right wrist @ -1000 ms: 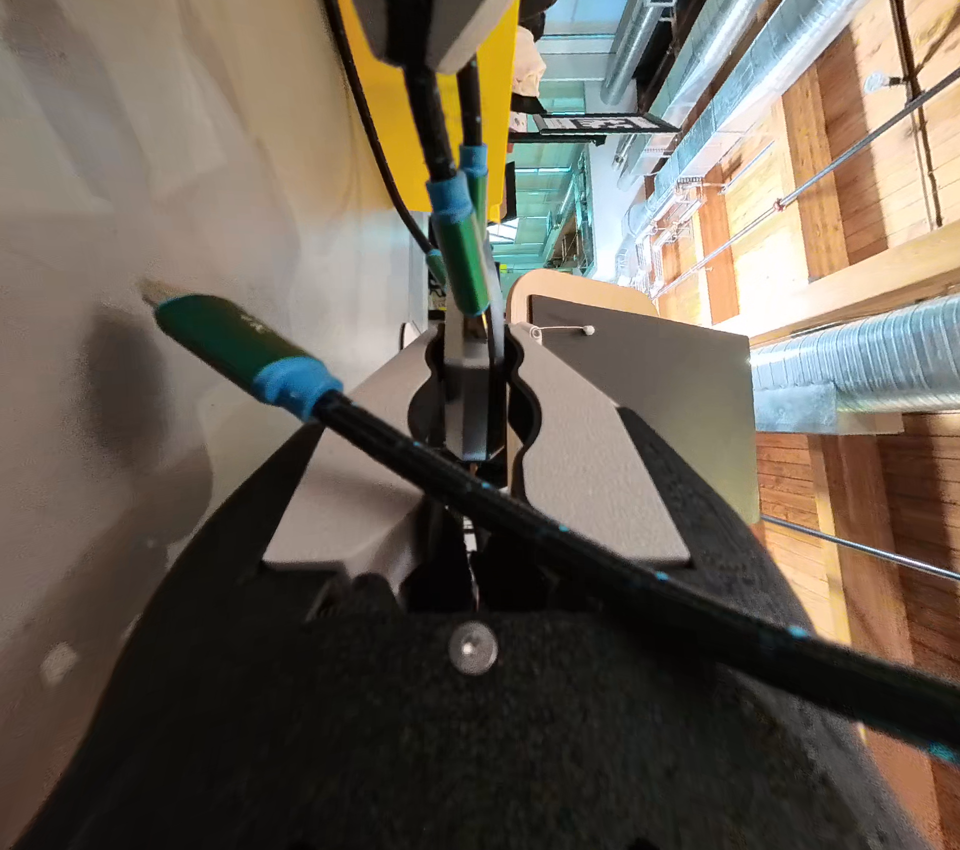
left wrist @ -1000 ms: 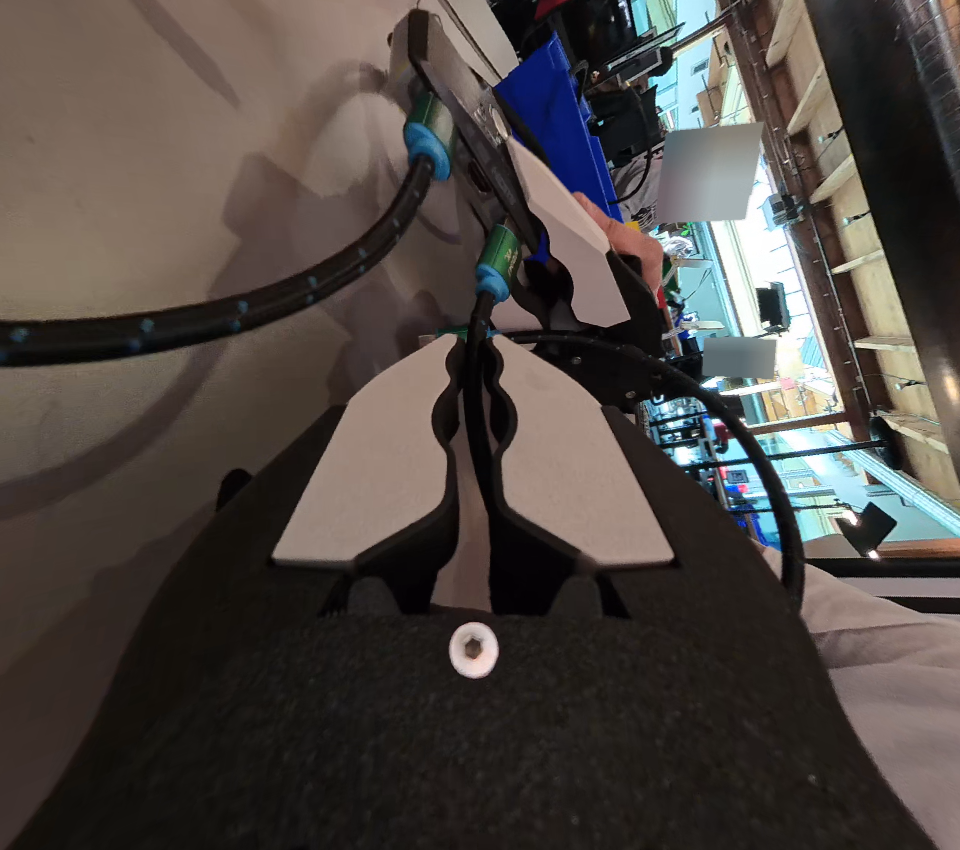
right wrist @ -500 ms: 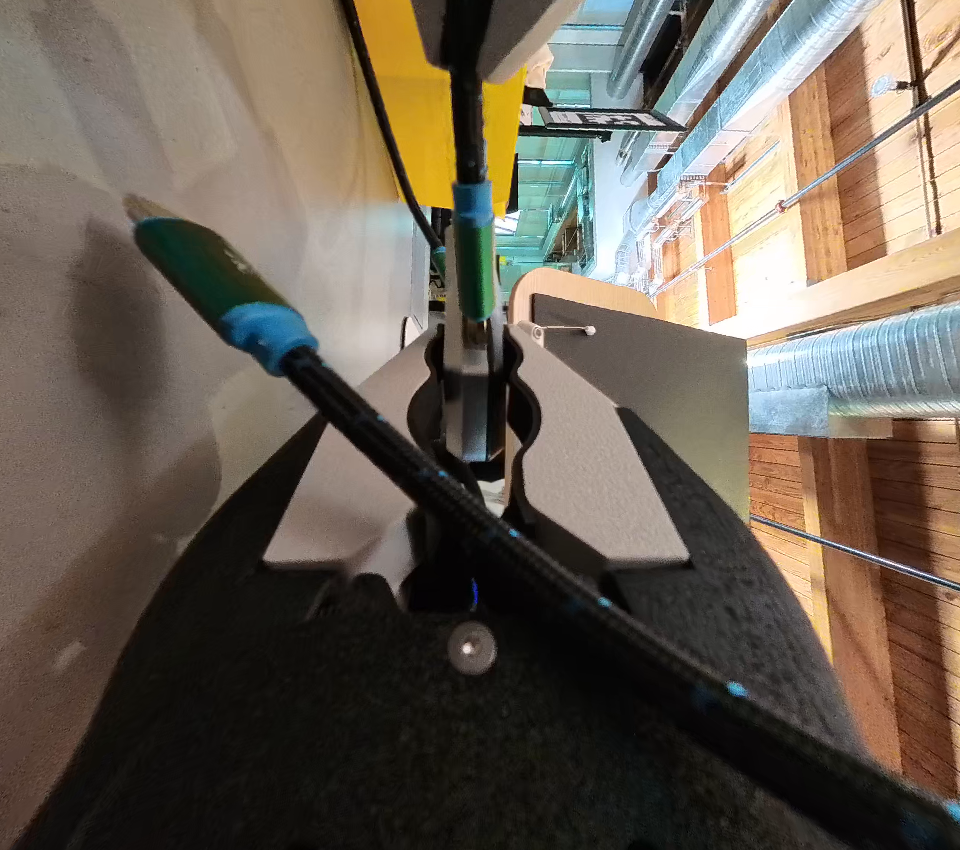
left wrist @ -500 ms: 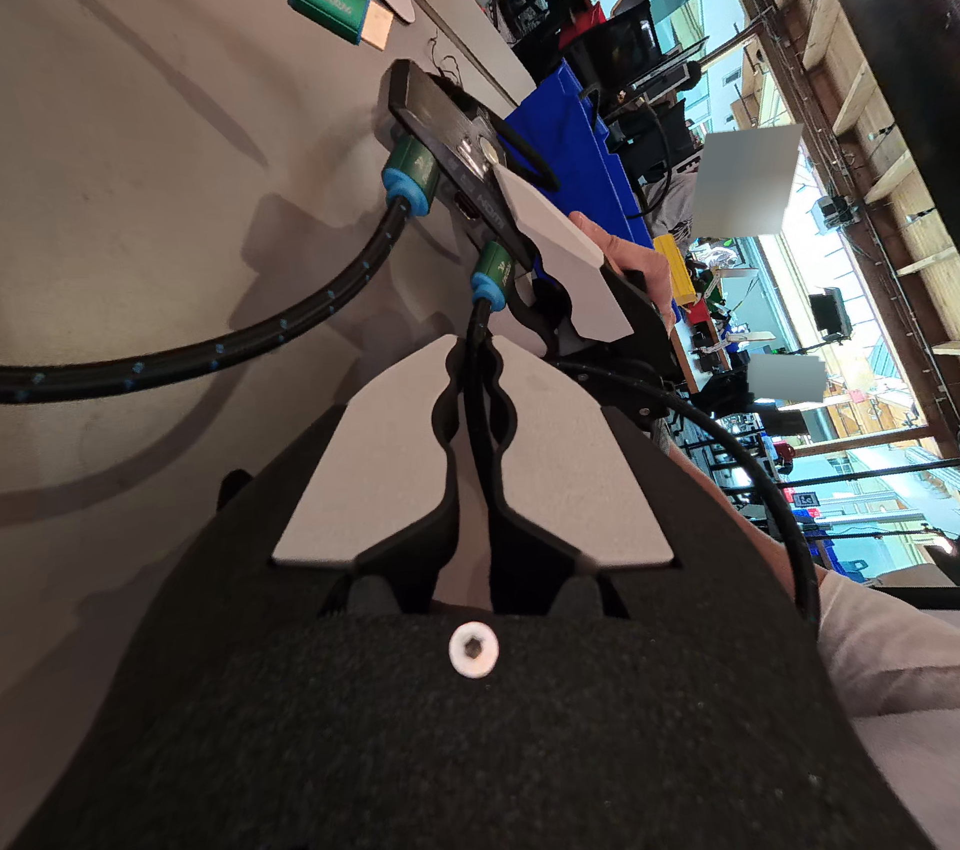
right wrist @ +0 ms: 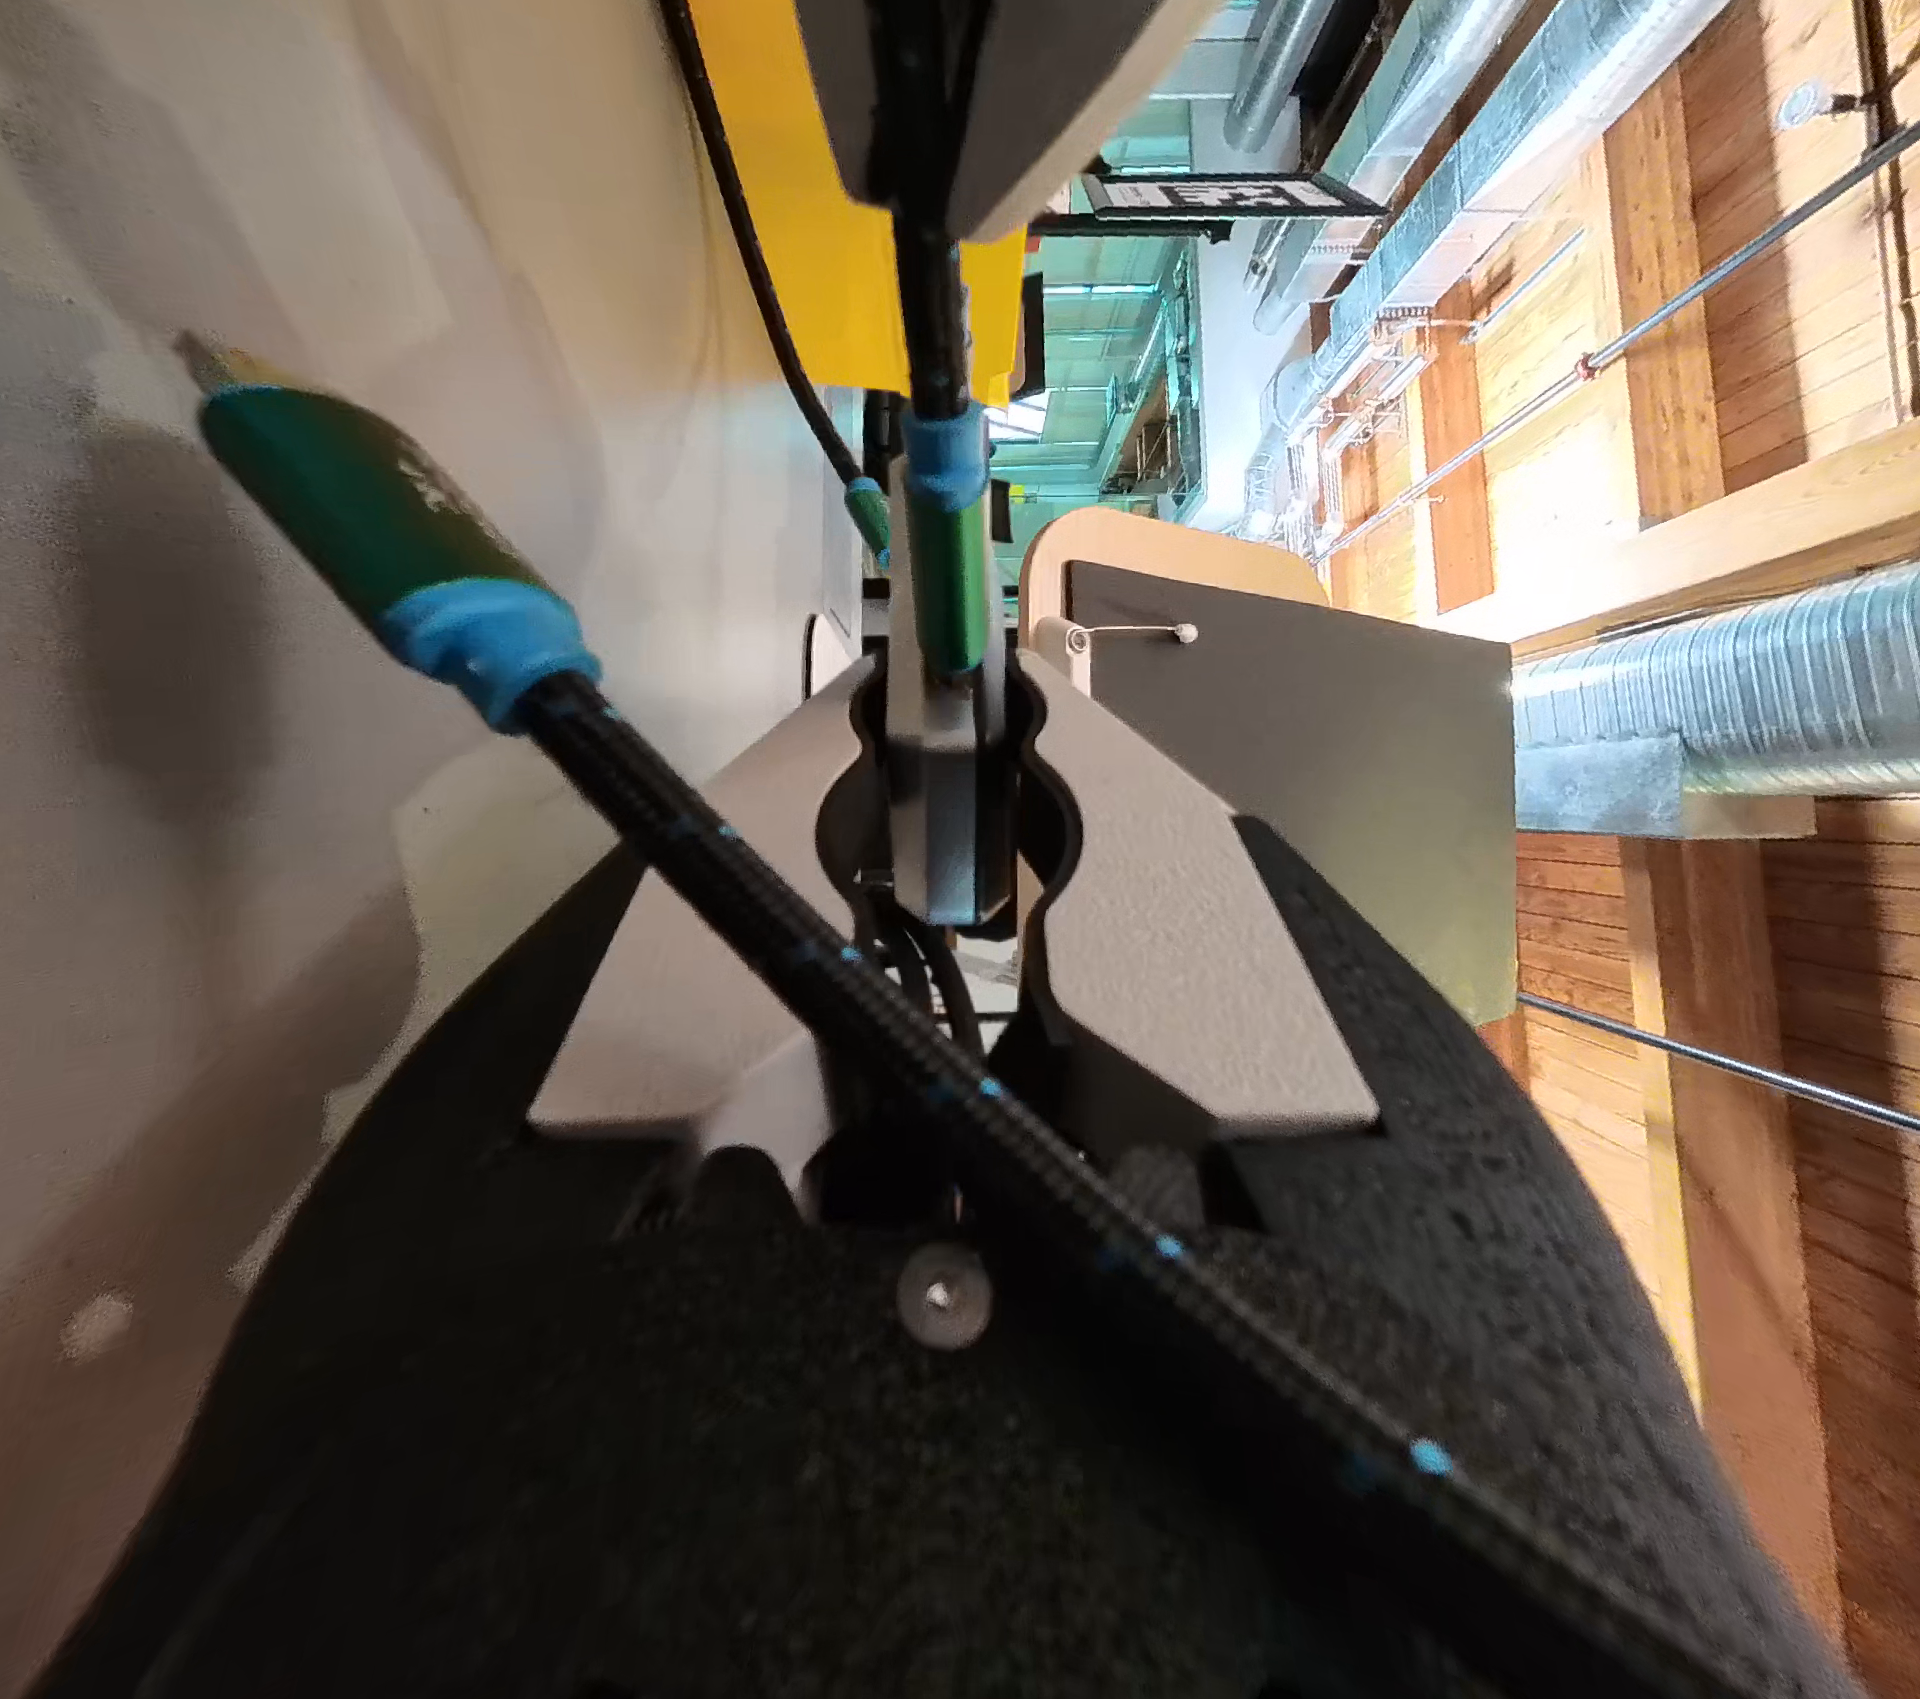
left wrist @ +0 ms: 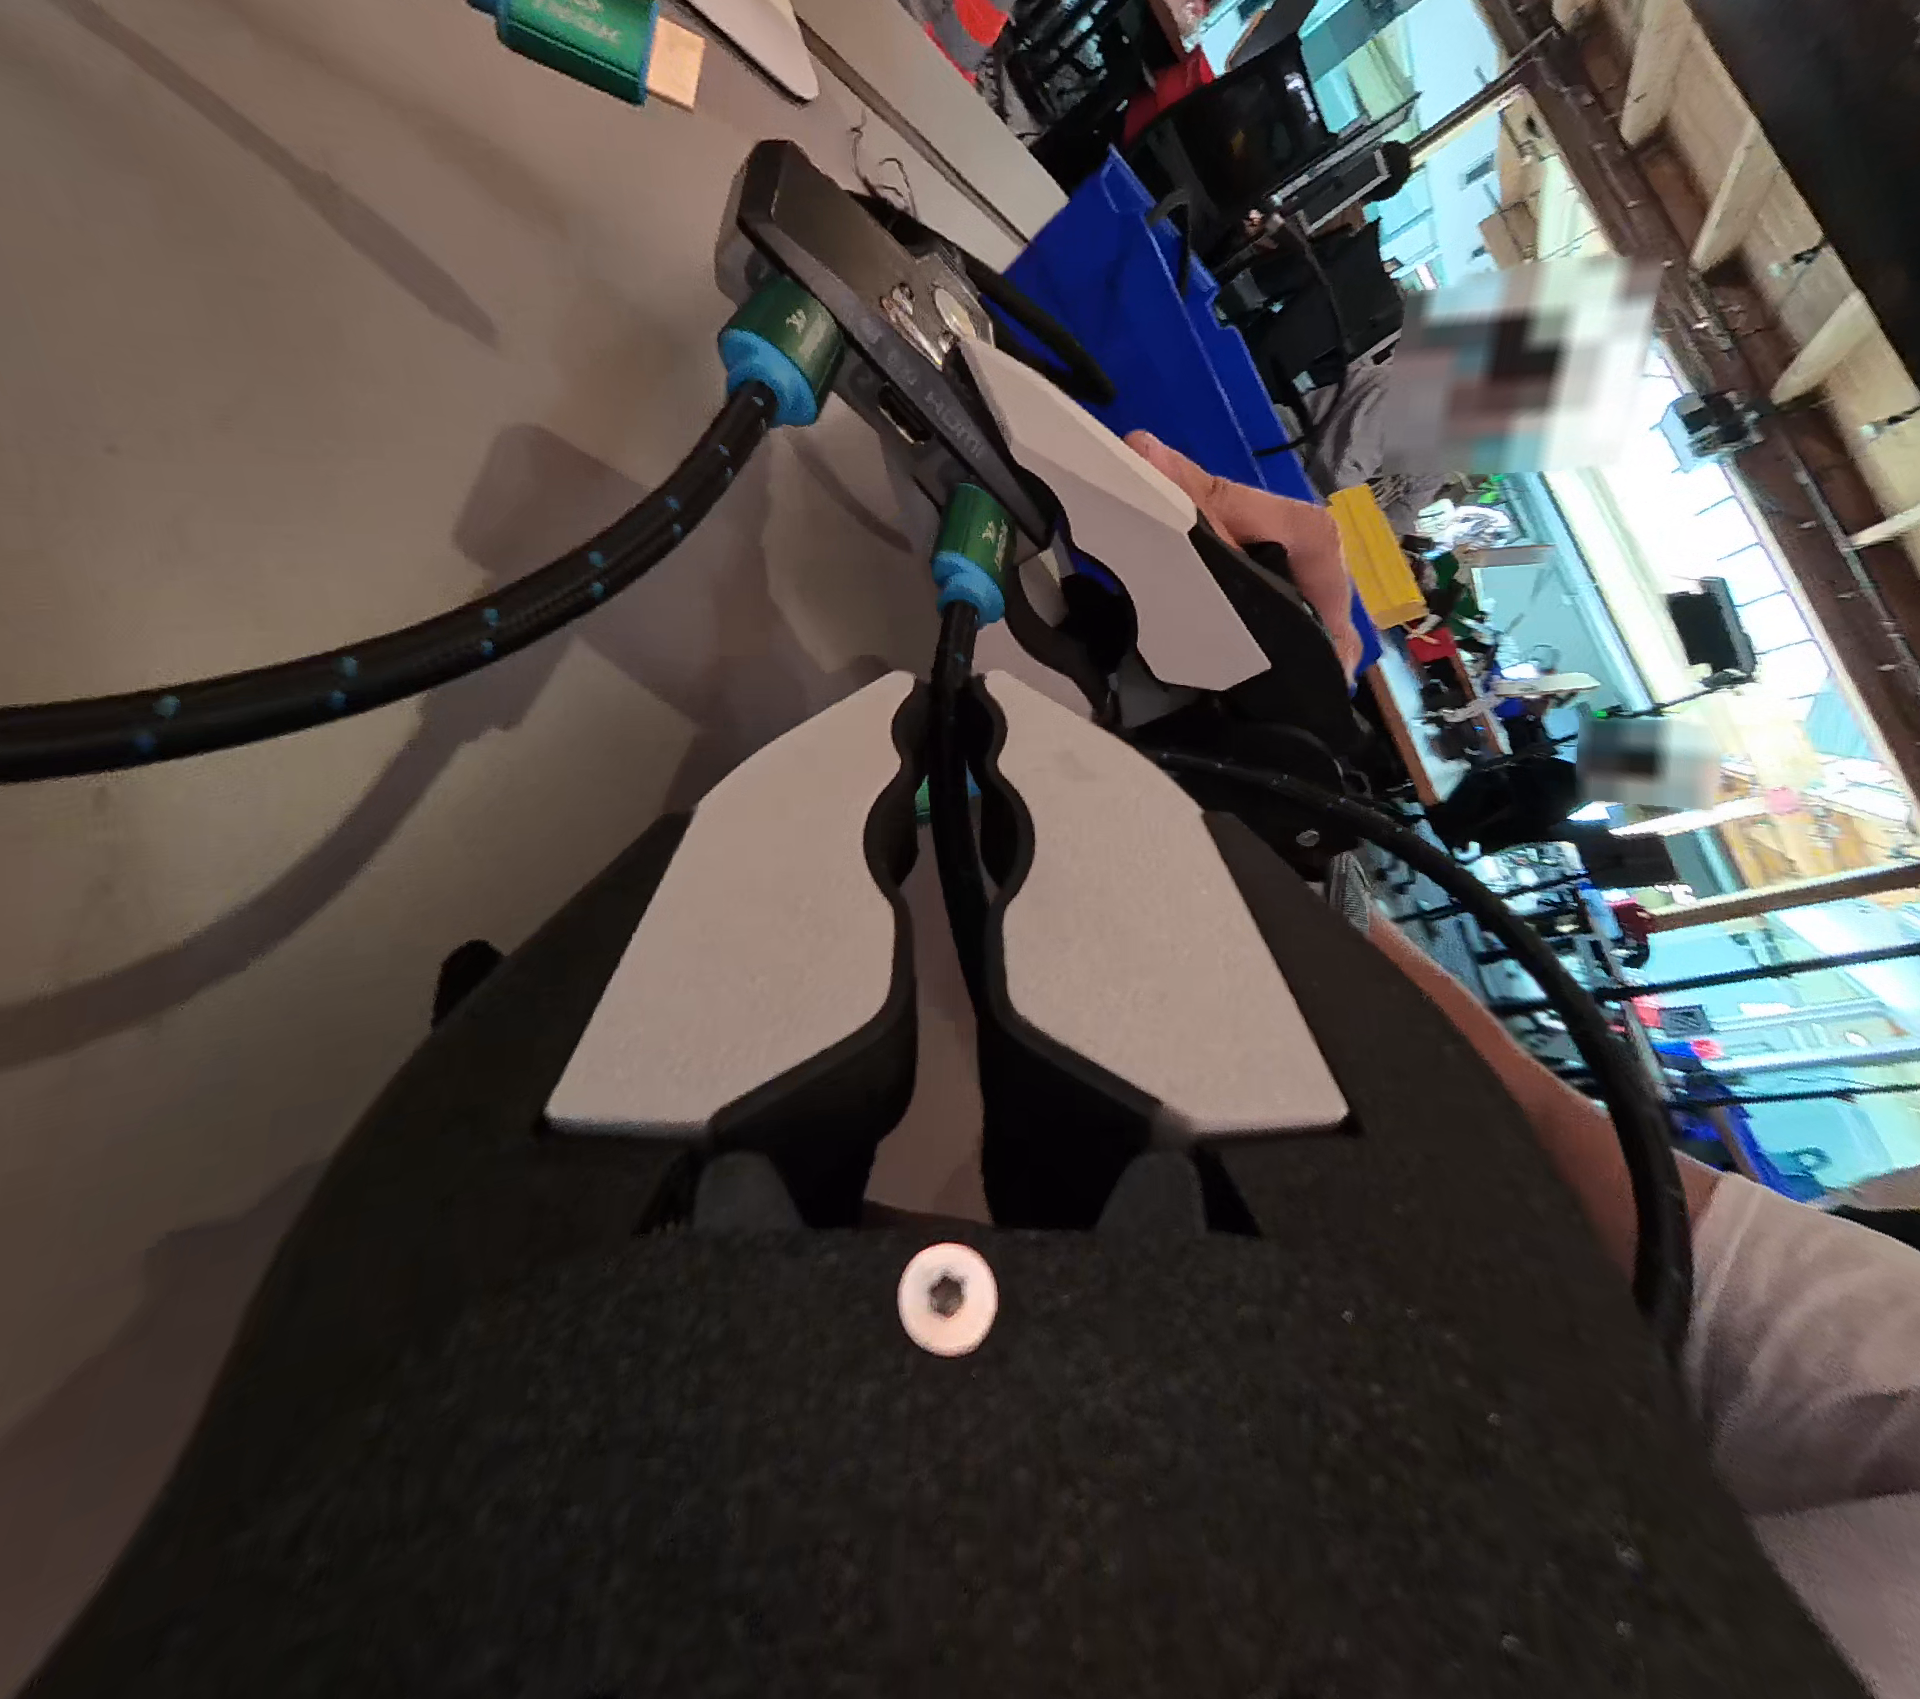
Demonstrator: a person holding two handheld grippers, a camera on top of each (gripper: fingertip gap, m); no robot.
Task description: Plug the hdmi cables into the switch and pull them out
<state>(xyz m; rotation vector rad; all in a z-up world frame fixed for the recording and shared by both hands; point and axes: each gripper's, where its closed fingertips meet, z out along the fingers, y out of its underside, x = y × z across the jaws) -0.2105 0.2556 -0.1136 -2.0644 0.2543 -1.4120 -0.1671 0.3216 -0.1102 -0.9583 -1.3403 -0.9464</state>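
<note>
Left tool (left wrist: 951,714) clenched on thin stiff cable (left wrist: 961,818); better grip: rigid green plug (left wrist: 971,532). Right tool (right wrist: 945,714) clamps light switch (right wrist: 940,828).

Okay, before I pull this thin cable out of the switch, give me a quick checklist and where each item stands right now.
1. Left claw closed on the thin cable: ok, gripped just behind its plug.
2. Grip on the near plug itself: not ok, the claw holds the cord, not the green shell.
3. Right claw clamping the switch: ok, the body sits between its fingers.
4. Near plug seated: cannot tell how deep.
5. Far plug left in the switch: ok, plugged in.
6. Loose plug clear of the pull path: ok, it lies apart on the table.
</note>
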